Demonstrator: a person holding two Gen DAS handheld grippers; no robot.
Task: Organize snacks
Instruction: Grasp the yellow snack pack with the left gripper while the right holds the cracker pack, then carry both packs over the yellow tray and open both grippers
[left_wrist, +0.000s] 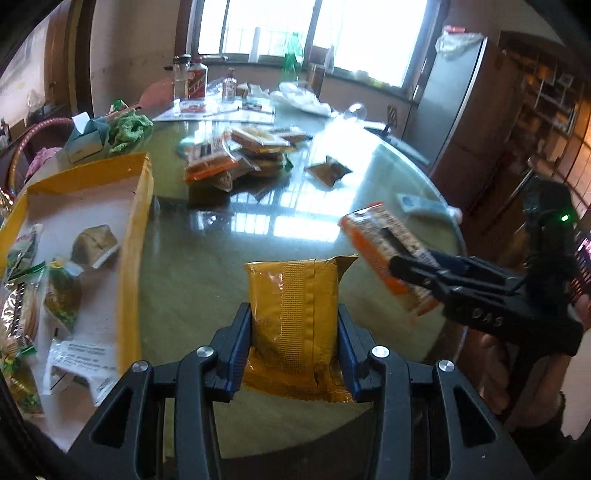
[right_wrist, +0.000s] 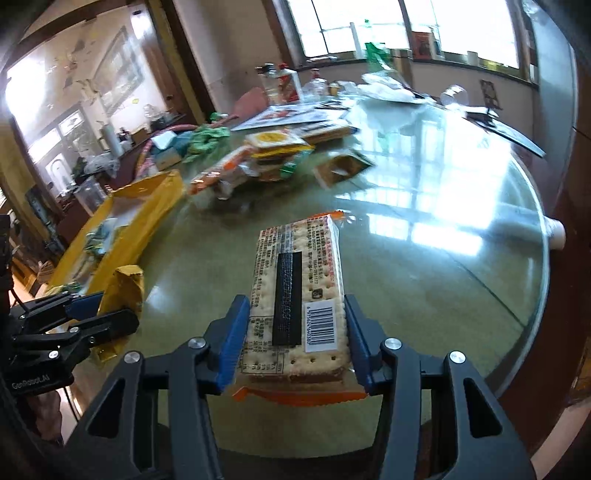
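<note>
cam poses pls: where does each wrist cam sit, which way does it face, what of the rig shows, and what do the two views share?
Left wrist: on the left gripper, facing forward over the round glass table toward the windows; its fingers clamp a yellow packet; the right gripper enters at right.
Right wrist: on the right gripper, facing the same way; it clamps a cracker pack; the left gripper shows at lower left.
Shared: table, yellow tray, snack pile, both packets.

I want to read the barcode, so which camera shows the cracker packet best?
The right wrist view: the cracker packet fills the centre between the right gripper fingers, barcode facing the camera. The left wrist view shows it from the side, tilted, blurred, partly hidden.
</note>
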